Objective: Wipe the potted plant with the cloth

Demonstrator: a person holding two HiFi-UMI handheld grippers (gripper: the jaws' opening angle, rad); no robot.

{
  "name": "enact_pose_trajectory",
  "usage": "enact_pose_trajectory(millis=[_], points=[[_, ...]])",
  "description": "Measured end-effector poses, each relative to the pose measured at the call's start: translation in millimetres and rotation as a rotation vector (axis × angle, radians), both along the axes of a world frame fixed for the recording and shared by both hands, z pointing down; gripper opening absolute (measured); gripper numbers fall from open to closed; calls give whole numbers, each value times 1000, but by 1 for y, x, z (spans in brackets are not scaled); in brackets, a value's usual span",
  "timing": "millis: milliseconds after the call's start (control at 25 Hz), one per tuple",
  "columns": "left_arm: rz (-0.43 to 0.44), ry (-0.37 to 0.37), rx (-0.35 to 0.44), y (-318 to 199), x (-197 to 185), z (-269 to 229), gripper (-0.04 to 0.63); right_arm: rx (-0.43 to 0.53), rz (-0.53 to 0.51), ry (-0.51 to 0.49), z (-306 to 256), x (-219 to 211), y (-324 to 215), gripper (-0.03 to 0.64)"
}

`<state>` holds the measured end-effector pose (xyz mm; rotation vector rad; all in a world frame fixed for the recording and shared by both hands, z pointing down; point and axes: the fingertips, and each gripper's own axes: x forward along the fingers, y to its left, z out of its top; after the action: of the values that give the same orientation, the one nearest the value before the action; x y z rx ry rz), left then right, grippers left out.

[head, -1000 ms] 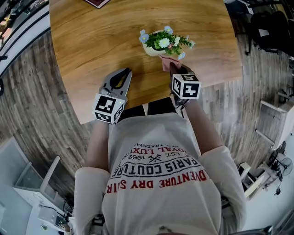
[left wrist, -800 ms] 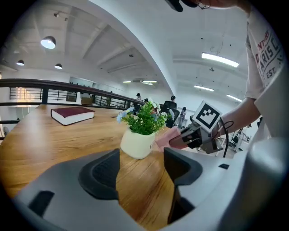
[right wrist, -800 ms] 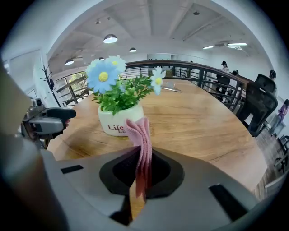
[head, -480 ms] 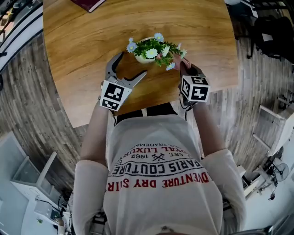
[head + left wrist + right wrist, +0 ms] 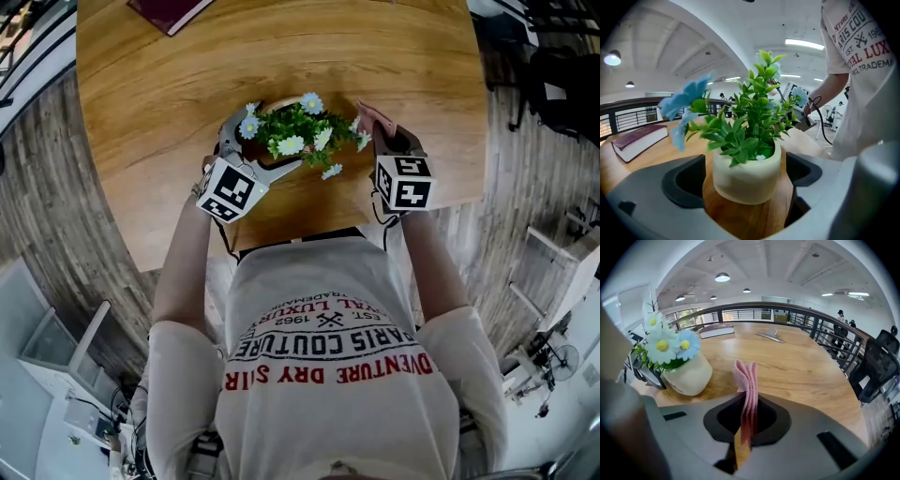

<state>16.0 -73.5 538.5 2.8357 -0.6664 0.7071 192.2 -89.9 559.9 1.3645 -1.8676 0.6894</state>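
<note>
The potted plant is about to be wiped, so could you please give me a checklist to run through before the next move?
1. Left gripper open round the pot: ok. Its fingers have just been opening, and the pot stands between them ungripped.
2. Pot upright on the table: ok.
3. Cloth held: ok. The right gripper is shut on it, with a fold sticking out in front.
4. Cloth touching the plant: not ok. It stands apart, beside the pot.
5. Pot steadied for wiping: not ok. Nothing grips it.
</note>
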Motion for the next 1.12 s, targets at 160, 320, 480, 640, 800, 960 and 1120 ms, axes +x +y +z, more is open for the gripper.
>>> enact_pose_trajectory(millis=[160,320,480,640,800,960,1120], points=[[117,-8,7,-1,13,2,522,20,-43,5,-1,-4,-15,35],[182,-15,29,-6,22,2,522,11,-50,-18,2,-8,-23,35],[219,-34,29,-7,28,6,520,3,-50,-27,3,-8,-27,35],[231,-52,18,-6,28,10,520,-2,-52,-27,6,-9,-28,35],[212,-40,24,-6,26,9,520,-4,-50,-23,7,-10,-26,35],[162,-15,29,-6,19,-1,522,1,-51,-21,5,-16,-21,35],[94,45,29,-12,16,-28,522,15,-54,-32,-4,-20,-19,35]])
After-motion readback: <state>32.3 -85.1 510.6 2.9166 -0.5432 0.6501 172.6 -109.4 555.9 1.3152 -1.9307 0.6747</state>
